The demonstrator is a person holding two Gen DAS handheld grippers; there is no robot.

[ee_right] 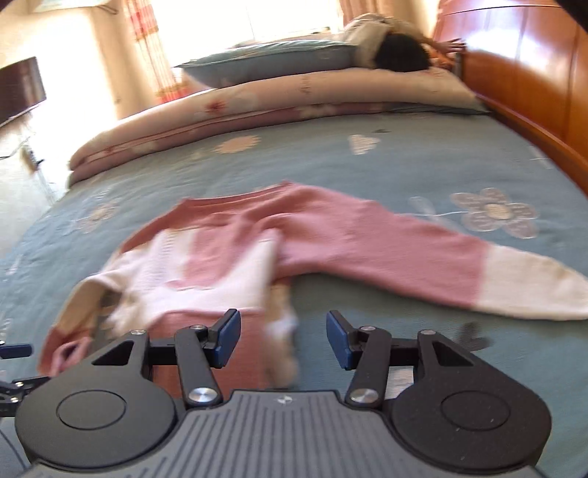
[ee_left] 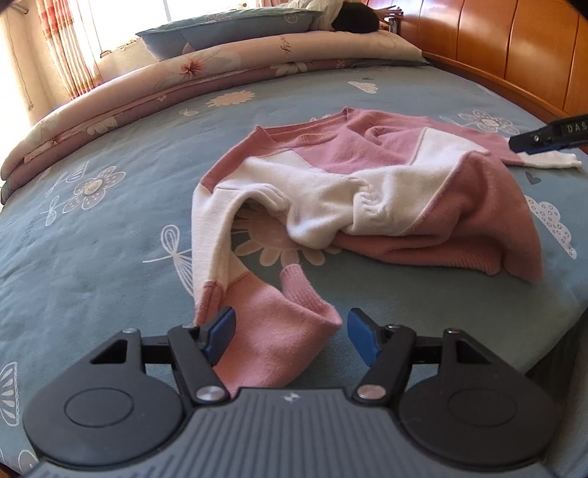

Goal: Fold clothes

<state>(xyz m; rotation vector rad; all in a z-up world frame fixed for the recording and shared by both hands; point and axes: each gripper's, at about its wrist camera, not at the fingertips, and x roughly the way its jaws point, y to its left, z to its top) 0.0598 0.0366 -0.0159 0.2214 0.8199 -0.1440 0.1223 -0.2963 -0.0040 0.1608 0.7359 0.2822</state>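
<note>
Pink-and-white sweater (ee_left: 367, 191) lies crumpled mid-bed (ee_left: 110, 228), unfolded. Left claw (ee_left: 290, 332) open, straddling the sleeve cuff (ee_left: 294, 312) at 6 o'clock. Right claw (ee_right: 283, 338) open, empty. Step: spreading. Next: draw the sleeves flat.

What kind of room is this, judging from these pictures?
Most likely a bedroom: a bed with a blue flowered sheet, a pillow on a folded quilt, and a wooden headboard.

Sweater (ee_left: 367, 191) lies on bed (ee_left: 110, 235), rolled quilt (ee_left: 147, 88) behind.
</note>
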